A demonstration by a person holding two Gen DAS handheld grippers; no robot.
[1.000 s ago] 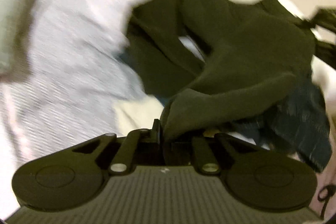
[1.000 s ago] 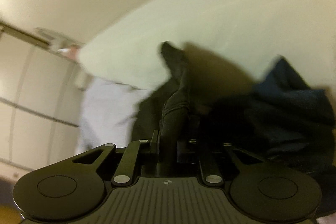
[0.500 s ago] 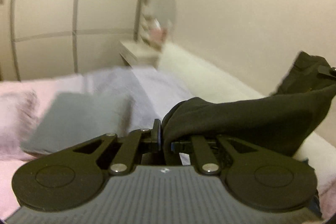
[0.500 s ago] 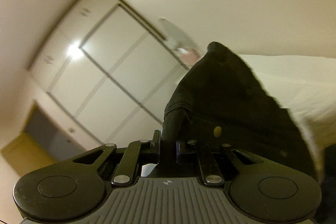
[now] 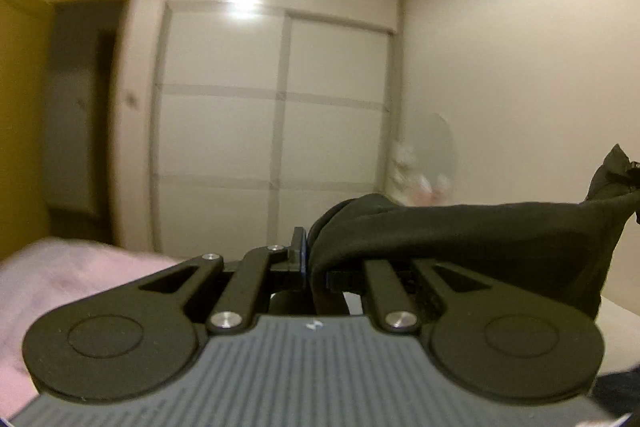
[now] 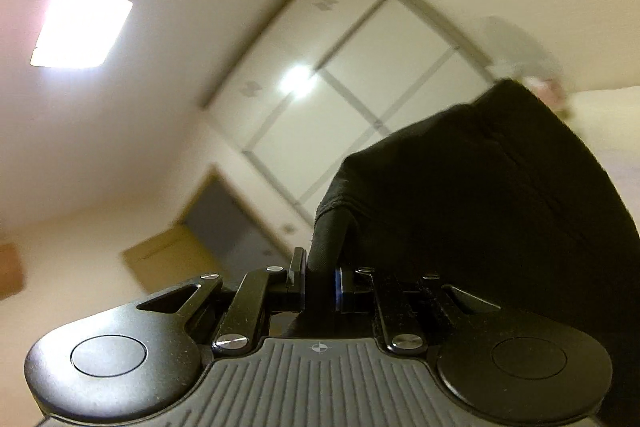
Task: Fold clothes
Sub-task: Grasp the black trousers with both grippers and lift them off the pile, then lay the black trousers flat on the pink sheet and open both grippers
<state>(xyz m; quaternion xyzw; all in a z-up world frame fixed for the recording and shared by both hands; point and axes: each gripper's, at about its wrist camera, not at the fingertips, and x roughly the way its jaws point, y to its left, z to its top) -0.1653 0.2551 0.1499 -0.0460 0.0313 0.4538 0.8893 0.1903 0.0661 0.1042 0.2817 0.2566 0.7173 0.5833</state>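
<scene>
The left gripper [image 5: 308,267] pinches one edge of a black garment [image 5: 460,231] (plain, matte), stretched in the air rightward to the right gripper [image 6: 320,283], clenched on another edge. Its lower part is out of frame.

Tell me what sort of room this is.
Most likely a bedroom: a tall white sliding-door wardrobe fills the far wall, pink bedding lies low at left, and a doorway opens beside the wardrobe.

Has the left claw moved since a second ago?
Yes. The left claw, shut on the black garment, swung up: then it faced the bedding, now the white wardrobe.
</scene>
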